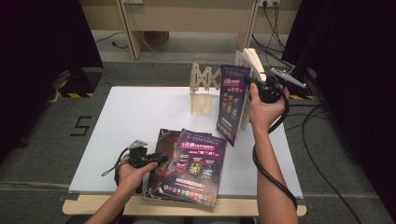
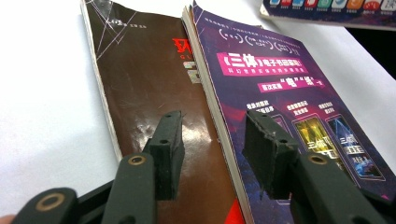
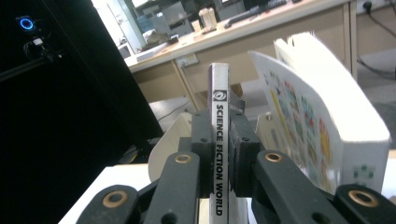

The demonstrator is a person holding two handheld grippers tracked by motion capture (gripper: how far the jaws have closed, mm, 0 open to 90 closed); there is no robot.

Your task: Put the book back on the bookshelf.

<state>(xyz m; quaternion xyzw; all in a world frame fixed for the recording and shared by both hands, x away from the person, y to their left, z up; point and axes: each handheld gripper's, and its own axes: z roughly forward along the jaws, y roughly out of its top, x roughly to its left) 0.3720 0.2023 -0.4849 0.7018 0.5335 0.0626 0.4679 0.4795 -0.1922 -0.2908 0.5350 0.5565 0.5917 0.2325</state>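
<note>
My right gripper (image 1: 253, 83) is shut on the spine of a purple magazine (image 1: 232, 105), which it holds upright at the table's far right. In the right gripper view the jaws (image 3: 219, 126) clamp the white spine (image 3: 219, 88), printed SCIENCE FICTION WORLD. At the near edge, a second purple magazine (image 1: 196, 165) lies flat, partly over a brown one (image 1: 164, 137). My left gripper (image 1: 161, 159) is open and low over them. One jaw is above the brown cover (image 2: 140, 70), the other above the purple cover (image 2: 271, 74), touching neither.
A wooden rack (image 1: 203, 81) stands at the back of the white table (image 1: 135, 116). White books (image 1: 252, 60) lean just right of the held magazine, close beside it (image 3: 317, 116). Cables trail on the floor at the right. Dark curtains flank both sides.
</note>
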